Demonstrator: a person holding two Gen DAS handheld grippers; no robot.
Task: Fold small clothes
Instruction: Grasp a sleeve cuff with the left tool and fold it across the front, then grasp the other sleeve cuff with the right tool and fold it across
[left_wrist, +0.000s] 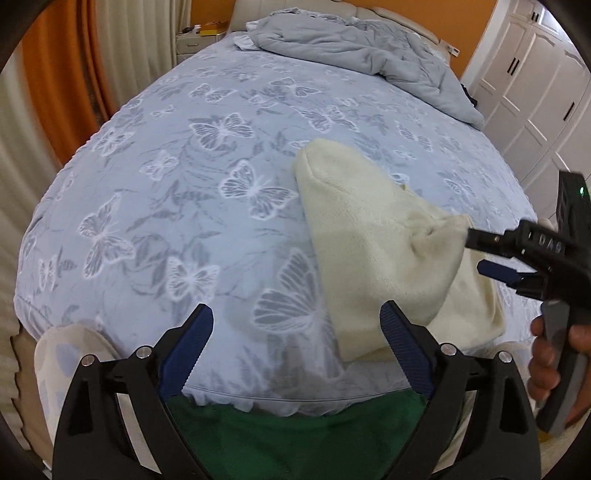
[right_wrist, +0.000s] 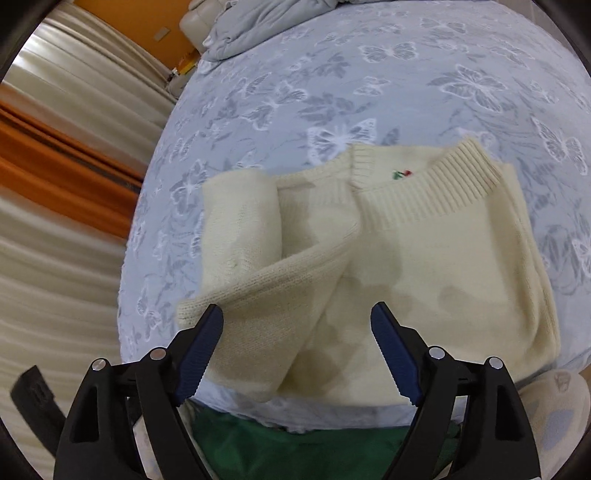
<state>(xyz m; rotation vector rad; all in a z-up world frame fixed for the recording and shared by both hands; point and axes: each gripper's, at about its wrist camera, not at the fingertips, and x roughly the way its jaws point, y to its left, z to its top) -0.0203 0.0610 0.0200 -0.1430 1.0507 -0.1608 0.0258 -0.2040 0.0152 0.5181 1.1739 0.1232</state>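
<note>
Small cream knitted sweater (right_wrist: 424, 258) lies flat on the pale blue bedspread with white butterfly print (right_wrist: 369, 74), close to the near edge of the bed. Ribbed round collar (right_wrist: 424, 184) faces the far side; a tiny red-and-green mark sits just inside the neck opening. One sleeve (right_wrist: 266, 295) is folded across the body, running diagonally toward the near left, its ribbed cuff at the left end beside the right gripper's left pad. A second folded layer of the same knit lies along the sweater's left edge. Right gripper (right_wrist: 297, 354): blue ridged pads spread wide apart above the folded sleeve, nothing pinched between them; whether the left pad brushes the cuff cannot be told. Left gripper (left_wrist: 297, 347): pads equally wide apart, over bare bedspread just left of the sweater (left_wrist: 369, 240), holding nothing. From the left wrist view the right gripper (left_wrist: 480, 254) enters at the right edge with its fingertips at the sweater's fabric, and a person's hand (left_wrist: 554, 354) wraps its grey handle. Crumpled grey quilt (left_wrist: 369, 48) is heaped at the far end of the bed. Green cloth (left_wrist: 295, 435) shows below the bed edge, between the gripper fingers. Orange and cream curtains (left_wrist: 66, 92) hang on the left; white panelled wardrobe doors (left_wrist: 535, 92) stand on the right.
</note>
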